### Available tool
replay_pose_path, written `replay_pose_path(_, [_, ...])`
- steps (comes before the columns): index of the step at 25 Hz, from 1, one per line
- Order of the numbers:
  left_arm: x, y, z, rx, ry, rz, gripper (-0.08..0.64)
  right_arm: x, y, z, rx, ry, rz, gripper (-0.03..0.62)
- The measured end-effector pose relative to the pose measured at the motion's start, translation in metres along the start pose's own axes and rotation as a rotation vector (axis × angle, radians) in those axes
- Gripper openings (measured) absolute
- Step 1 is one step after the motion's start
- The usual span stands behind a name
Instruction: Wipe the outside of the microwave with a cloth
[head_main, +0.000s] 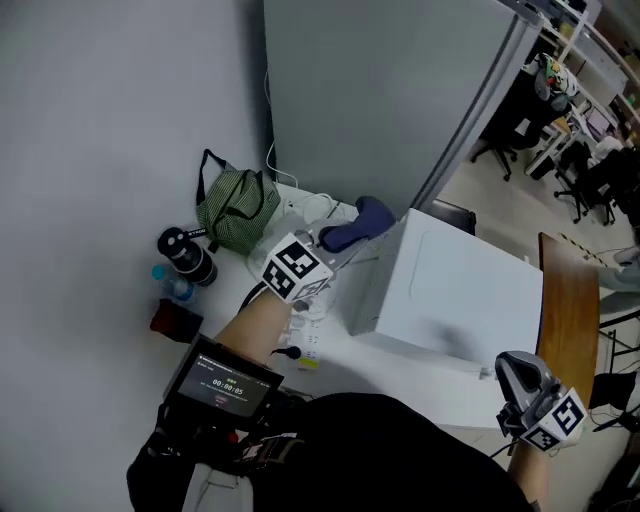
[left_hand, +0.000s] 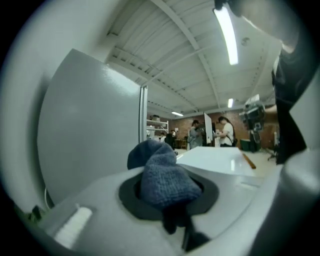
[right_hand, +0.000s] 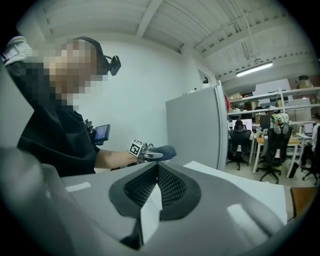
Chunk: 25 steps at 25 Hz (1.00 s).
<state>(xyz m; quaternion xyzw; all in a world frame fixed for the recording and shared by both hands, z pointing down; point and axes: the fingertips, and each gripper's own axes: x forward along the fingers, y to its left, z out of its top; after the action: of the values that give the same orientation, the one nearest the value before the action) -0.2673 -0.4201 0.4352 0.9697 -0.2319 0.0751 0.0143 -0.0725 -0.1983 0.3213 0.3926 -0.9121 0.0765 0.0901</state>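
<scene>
Left gripper (left_hand: 167, 194) is clamped on the blue cloth (left_hand: 161, 177). The cloth is bunched into a wad, and a good lump pokes out past the jaws. In the head view the wad sits just beside the far-left top corner of the white microwave (head_main: 450, 290); can't tell if it's touching yet. Right gripper (right_hand: 156, 181) has its jaws pressed together with nothing between them, and it hangs off the microwave's near-right corner. The microwave stands on the white table (head_main: 400, 368) in front of a grey cabinet (head_main: 390, 90), with a green bag (head_main: 238, 208) and a black bottle (head_main: 188, 255) to its left. My read on handling: the cloth is soft knit, light and floppy, so hold it by the middle of the wad as now and wipe with the protruding lump. The shell looks smooth and rigid. It'll probably slide on the table under a hard sideways push, so press lightly or brace it with the free gripper.
</scene>
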Motion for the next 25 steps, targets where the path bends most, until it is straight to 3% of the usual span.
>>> replay_pose_path(4, [0.051, 0.024, -0.031, 0.213, 0.093, -0.08, 0.057, 0.015, 0.002, 0.001, -0.003, 0.083, -0.073, 0.005])
replay_pose_path(11, [0.118, 0.008, -0.083, 0.53, 0.292, -0.264, 0.057, 0.008, -0.018, -0.009, 0.039, 0.138, -0.152, 0.005])
replay_pose_path(15, [0.143, 0.009, -0.118, 0.684, 0.425, -0.298, 0.057, -0.006, -0.038, -0.022, 0.069, 0.143, -0.174, 0.005])
replay_pose_path(19, [0.159, 0.018, -0.167, 0.777, 0.565, -0.342, 0.057, -0.018, -0.055, -0.034, 0.099, 0.157, -0.19, 0.005])
replay_pose_path(25, [0.17, 0.017, -0.254, 0.797, 0.753, -0.421, 0.057, -0.029, -0.065, -0.054, 0.139, 0.19, -0.207, 0.005])
